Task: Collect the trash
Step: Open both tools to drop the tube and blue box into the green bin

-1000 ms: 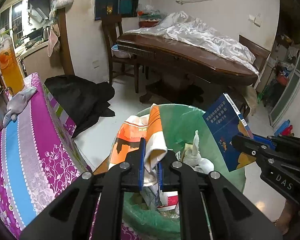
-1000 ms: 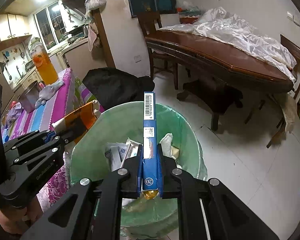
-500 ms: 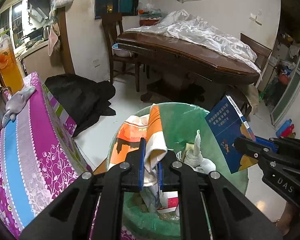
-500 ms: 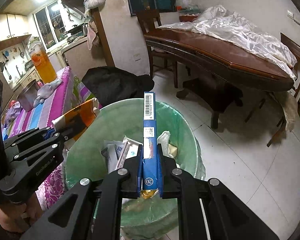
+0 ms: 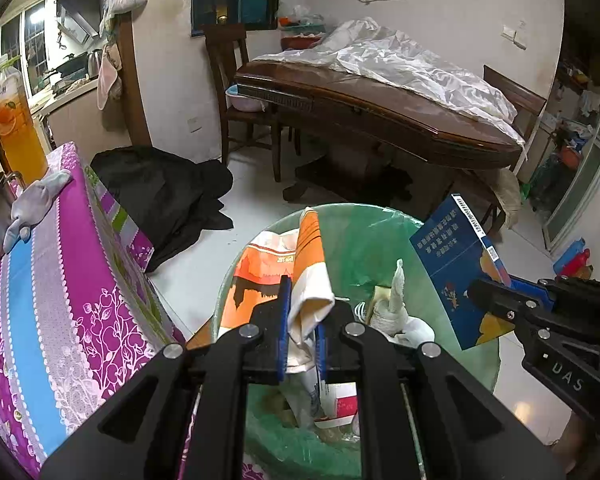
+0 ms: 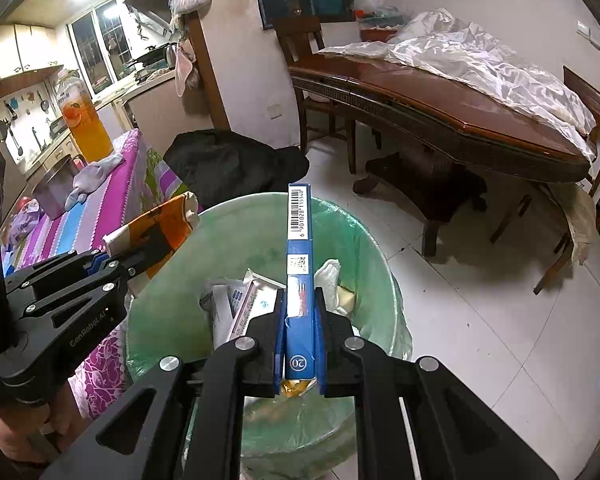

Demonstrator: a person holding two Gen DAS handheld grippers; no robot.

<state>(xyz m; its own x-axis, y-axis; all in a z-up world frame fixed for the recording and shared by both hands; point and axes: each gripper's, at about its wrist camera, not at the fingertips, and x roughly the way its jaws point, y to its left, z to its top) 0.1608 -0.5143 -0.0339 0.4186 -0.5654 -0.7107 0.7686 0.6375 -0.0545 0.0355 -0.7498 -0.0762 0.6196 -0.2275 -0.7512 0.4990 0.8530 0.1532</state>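
Note:
A trash bin lined with a green bag [image 5: 364,236] [image 6: 360,240] stands on the floor below both grippers, holding several wrappers and tissues. My left gripper [image 5: 302,320] is shut on an orange and white wrapper [image 5: 284,260] over the bin's left rim; this wrapper also shows in the right wrist view [image 6: 168,220]. My right gripper [image 6: 300,340] is shut on a blue carton [image 6: 299,260] held upright over the bin's opening. The carton also shows in the left wrist view [image 5: 452,256] at the bin's right side.
A table with a purple striped cloth [image 5: 40,280] stands left of the bin, with an orange juice bottle [image 5: 16,128] and a grey rag [image 5: 36,204] on it. A black heap [image 5: 164,192] lies on the floor. A large wooden table [image 5: 380,108] stands behind.
Both grippers have drifted slightly farther over the bin, each still holding its piece of trash. Nothing was let go.

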